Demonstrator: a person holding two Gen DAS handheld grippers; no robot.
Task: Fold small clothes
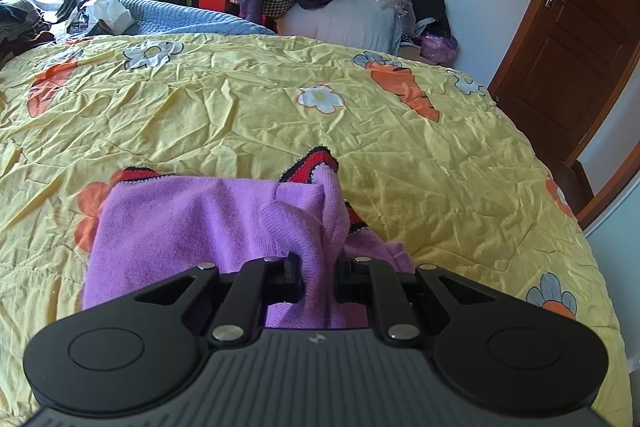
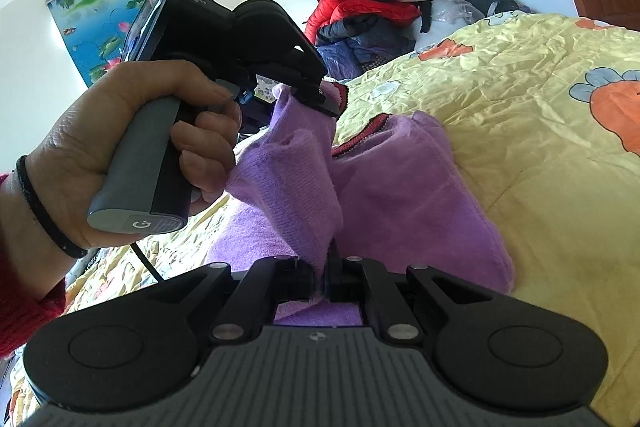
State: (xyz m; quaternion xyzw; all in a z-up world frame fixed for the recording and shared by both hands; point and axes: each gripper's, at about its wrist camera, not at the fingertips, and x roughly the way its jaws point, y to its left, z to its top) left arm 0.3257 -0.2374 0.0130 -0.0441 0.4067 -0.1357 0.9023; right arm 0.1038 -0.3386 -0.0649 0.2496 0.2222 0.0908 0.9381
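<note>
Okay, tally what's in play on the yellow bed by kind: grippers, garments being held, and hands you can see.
Grippers: 2 (left gripper, right gripper)
Garments held: 1 (purple garment)
Hands in view: 1 (left hand)
Total: 4

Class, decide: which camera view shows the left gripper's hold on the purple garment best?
The right wrist view: it shows the left gripper from outside, shut on the purple garment. The left wrist view shows only cloth bunched between its own fingers.
</note>
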